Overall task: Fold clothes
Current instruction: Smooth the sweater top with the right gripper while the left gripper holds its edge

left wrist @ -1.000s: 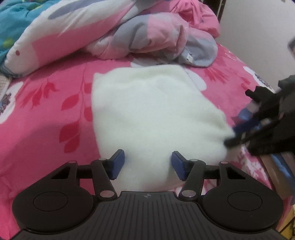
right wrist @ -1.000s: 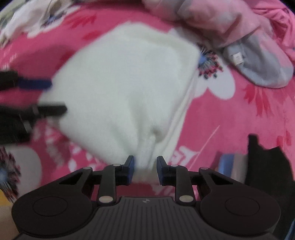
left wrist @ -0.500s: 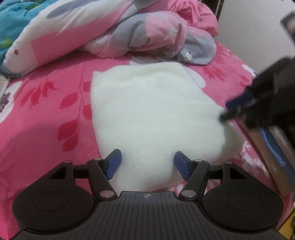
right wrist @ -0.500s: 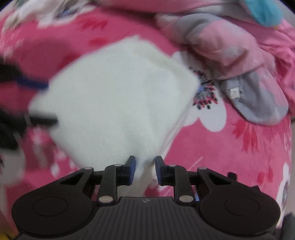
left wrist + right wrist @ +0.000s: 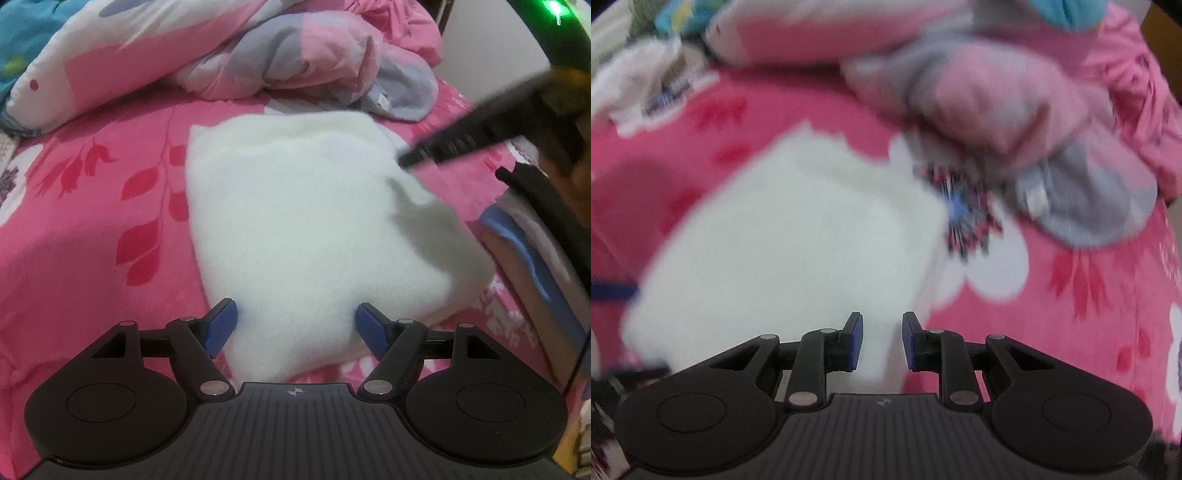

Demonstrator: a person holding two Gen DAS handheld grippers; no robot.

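White fleece (image 5: 314, 225) lies flat on the bed (image 5: 92, 221), a compact rectangle that already looks folded over, near edge just ahead of the left claw (image 5: 295, 325). Left claw is spread wide, empty, straddling that near edge. Right claw (image 5: 882, 339) has its jaws narrowed but parted, with a strip of fleece between them; right view is blurred, so I can't tell if the pads are actually biting.

Handling, my read: light, thick, very soft, no stiffness, so it sags and bunches wherever it's unsupported. Fuzzy pile should grip well, not slippery, nothing fragile. Stacked layers can shear apart. Best hold: near corners or edge, all layers pinched together. Rumpled quilt (image 5: 258, 55) sits just beyond the far edge.
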